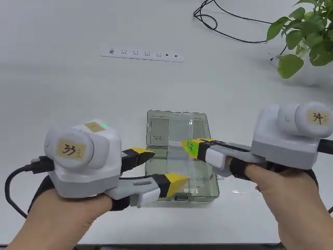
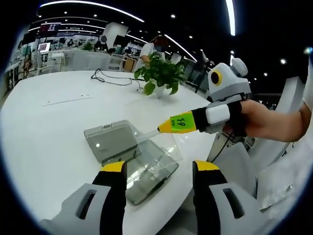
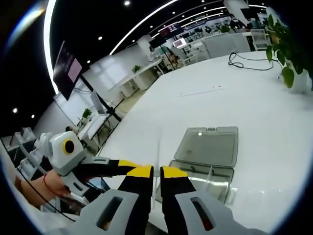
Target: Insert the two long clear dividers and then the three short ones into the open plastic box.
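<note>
Left gripper [image 1: 158, 166]: pale grey shell, black jaws, yellow tips, tan label. Right gripper [image 1: 191, 147]: same grey and black, yellow tips, one green sticker. Box [image 1: 179, 112]: smoky grey-green, transparent. Divider [image 3: 159, 156]: clear. Table [image 1: 62, 94]: white. Plant [image 1: 304, 36]: green. Cable [image 1: 207, 22]: black.

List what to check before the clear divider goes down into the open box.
1. Lid of the clear grey plastic box open: ok.
2. Right gripper shut on the thin clear plastic divider: ok.
3. Divider held over the box: ok.
4. Left gripper open, clear of the divider: ok.
5. Divider lined up with its slot: cannot tell.
</note>
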